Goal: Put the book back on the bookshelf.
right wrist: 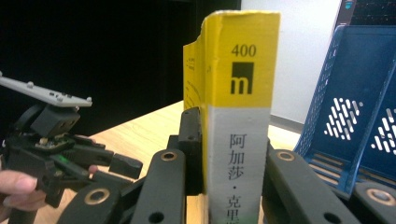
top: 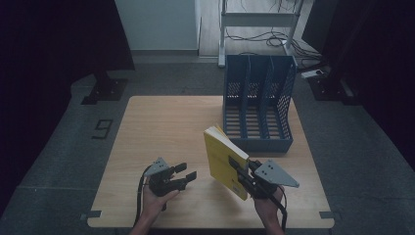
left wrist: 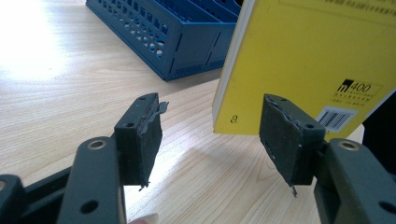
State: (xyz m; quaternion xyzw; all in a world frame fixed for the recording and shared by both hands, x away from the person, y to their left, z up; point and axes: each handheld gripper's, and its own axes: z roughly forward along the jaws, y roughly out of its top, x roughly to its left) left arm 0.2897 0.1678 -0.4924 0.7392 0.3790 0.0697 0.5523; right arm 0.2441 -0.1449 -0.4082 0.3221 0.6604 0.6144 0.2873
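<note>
A thick yellow book (top: 225, 160) stands upright above the table, held by its spine end in my right gripper (top: 244, 178), whose jaws are shut on it. In the right gripper view the book's yellow and white spine (right wrist: 240, 116) fills the gap between the two black jaws. My left gripper (top: 188, 172) hovers low over the table to the left of the book, open, with nothing between its pads. In the left gripper view the yellow cover (left wrist: 308, 65) with a barcode sits just beyond the right pad (left wrist: 285, 135).
A blue three-slot file holder (top: 258, 105) stands at the table's far right, slots opening toward me, close behind the book. The wooden table (top: 156, 127) stretches bare to the left. Cables and a metal frame (top: 257, 22) lie on the floor beyond.
</note>
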